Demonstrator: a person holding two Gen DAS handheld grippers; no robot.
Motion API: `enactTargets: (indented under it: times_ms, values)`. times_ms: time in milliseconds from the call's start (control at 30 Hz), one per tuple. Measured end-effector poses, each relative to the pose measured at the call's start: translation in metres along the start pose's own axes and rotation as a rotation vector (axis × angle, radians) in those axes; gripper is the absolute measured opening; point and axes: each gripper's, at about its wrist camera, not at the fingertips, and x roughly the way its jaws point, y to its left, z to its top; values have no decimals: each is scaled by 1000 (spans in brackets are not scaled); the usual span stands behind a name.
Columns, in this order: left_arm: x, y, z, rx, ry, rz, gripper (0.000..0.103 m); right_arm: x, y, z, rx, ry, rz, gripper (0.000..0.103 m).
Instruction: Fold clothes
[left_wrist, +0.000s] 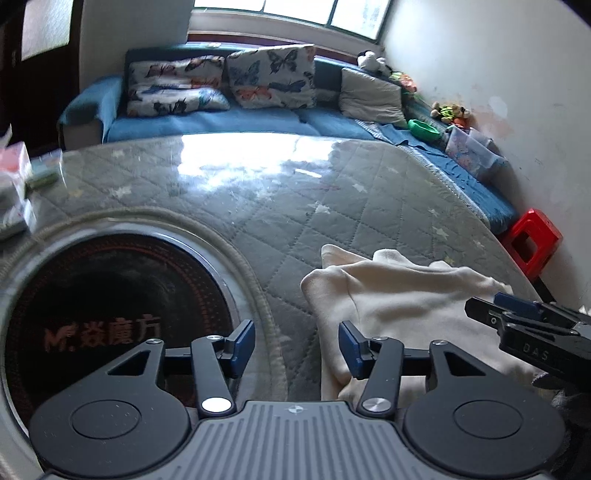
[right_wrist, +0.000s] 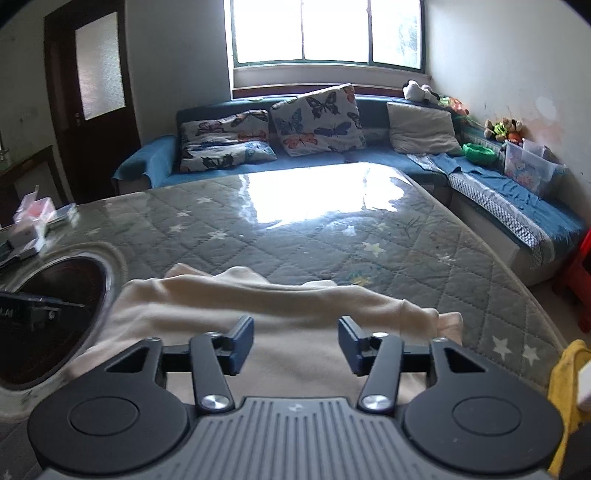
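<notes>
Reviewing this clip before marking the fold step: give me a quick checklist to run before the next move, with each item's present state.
1. Left claw open, nothing between its pads: ok.
2. Right claw open and free of cloth: ok.
3. Cream garment lying on the quilted table: ok.
4. Garment smooth: not ok, a bunched ridge runs across it.
5. Garment clear of the round burner: ok in the left view, beside it.
6. Near hem position: cannot tell, hidden under the claws.

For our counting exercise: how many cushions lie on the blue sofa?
3: a butterfly cushion lying at the left, a butterfly cushion upright in the middle, and a plain pale cushion at the right. None seems hidden.
</notes>
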Motion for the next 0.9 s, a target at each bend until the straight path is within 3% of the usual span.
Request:
enactTargets:
  times_ms: [267,333,633,900]
  values:
    - [-27,9,-23,53,-13,42,63,-32,24,-22,-35,-6,53,68]
    - [-33,12,-31,66,-14,55,66,-39,31,-28,-43,-6,66,76]
    - [-48,25,-67,78,-4,84,77,-47,56,-54,-85,16,105,82]
    - [-57,35,-96,89,-42,127,87,-48,69,-70,-116,30,88,89]
